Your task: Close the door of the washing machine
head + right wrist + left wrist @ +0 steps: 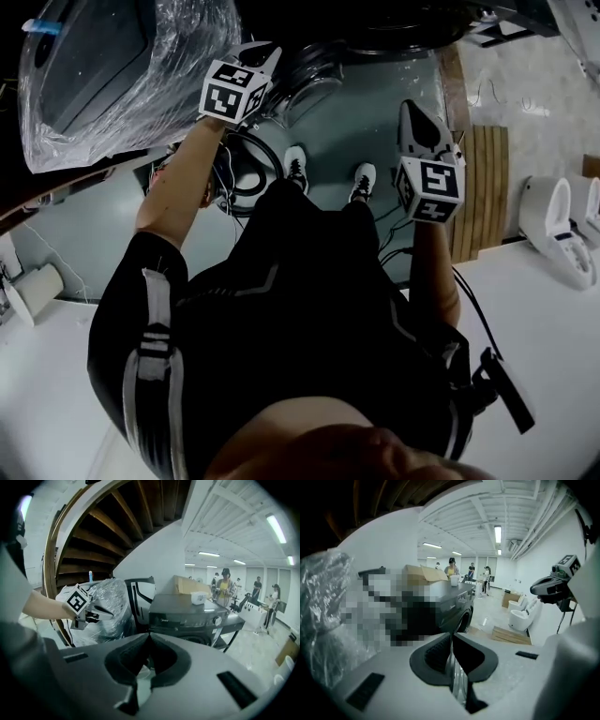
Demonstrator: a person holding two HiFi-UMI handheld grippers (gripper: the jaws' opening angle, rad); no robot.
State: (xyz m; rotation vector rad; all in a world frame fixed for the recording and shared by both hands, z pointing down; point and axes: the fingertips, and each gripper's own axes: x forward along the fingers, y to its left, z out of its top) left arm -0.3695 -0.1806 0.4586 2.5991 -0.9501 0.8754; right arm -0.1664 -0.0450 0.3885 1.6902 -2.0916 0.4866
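The dark washing machine (192,616) stands ahead of me, and in the left gripper view I see its front (452,609). Its round door (312,86) hangs open, just beyond my feet in the head view. My left gripper (273,56) is shut and empty, its tips close to the door's left side. My right gripper (411,106) is also shut and empty, off to the door's right and apart from it. Each gripper shows in the other's view: the left gripper (83,604) and the right gripper (553,587). In both gripper views the jaws meet with nothing between them.
A plastic-wrapped appliance (122,66) stands left of the machine. Black cables (246,171) coil on the floor by my left foot. A wooden pallet (483,187) and white toilets (562,225) lie to the right. A cardboard box (190,584) sits on the machine; people (225,587) stand far behind.
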